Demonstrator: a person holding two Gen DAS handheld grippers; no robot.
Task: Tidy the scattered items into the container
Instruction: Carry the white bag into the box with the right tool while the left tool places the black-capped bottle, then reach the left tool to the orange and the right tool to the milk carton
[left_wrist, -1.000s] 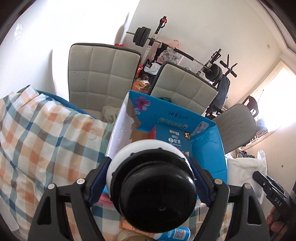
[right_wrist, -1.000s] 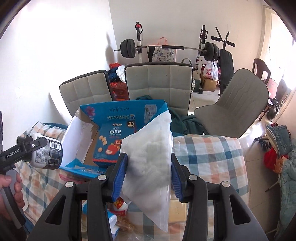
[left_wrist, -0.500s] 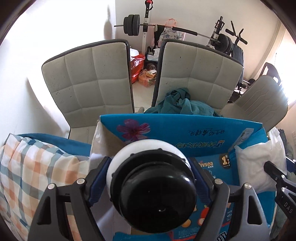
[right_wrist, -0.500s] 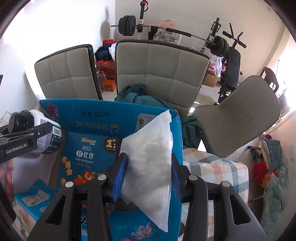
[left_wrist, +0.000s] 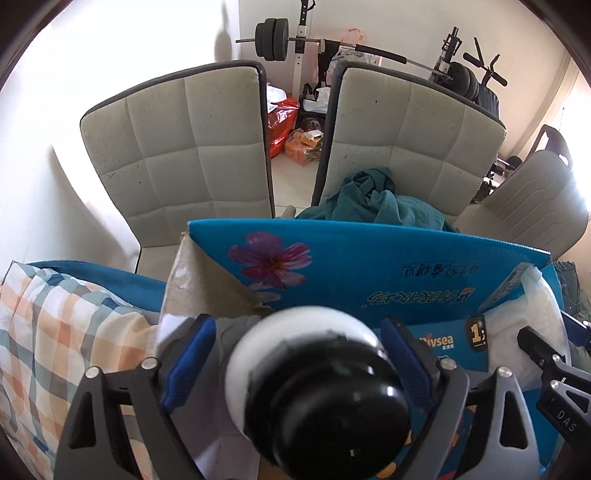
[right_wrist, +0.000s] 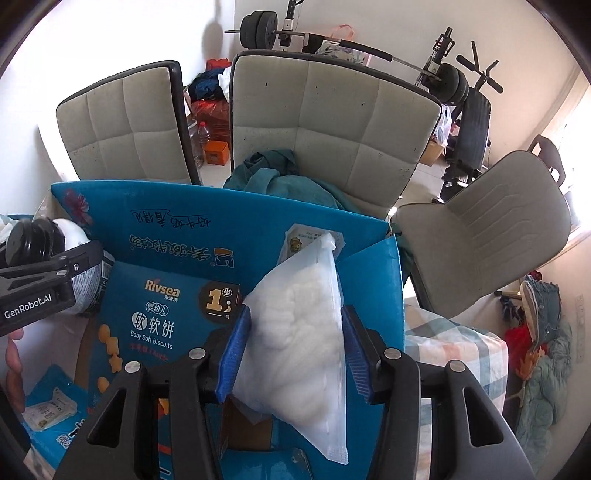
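**Two tools loaded, both over the blue box**

Left tool (left_wrist: 295, 354): pads look spread wider than in a firm clamp. Blue pads sit either side of the white bottle with black cap (left_wrist: 314, 384). Left pad shows a gap to the bottle body; right pad sits near it, contact unclear. Can't tell if it is gripping or released. Bottle points cap-first at the camera, hanging over the left inner corner of the blue cardboard box (left_wrist: 369, 266). From the right wrist view the same bottle (right_wrist: 70, 236) shows at the box's left wall, with a labelled body below the tool arm.

Right tool (right_wrist: 293, 354): clenched on the clear bag of white cotton (right_wrist: 303, 332). Both blue pads press the bag's sides. Bag stands upright, top corner up against the box's back flap, bottom corner hanging below the pads inside the box opening. Left wrist view shows that bag (left_wrist: 532, 332) at the box's right side.

Box: flaps up, biscuit print on the inner panel, brown cardboard on the left flap. It sits on a checked cloth (left_wrist: 55, 332). A small white packet (right_wrist: 48, 410) lies on the lower left flap.

Behind: two quilted grey chairs (left_wrist: 177, 147), teal garment (left_wrist: 384, 199) on the right one.
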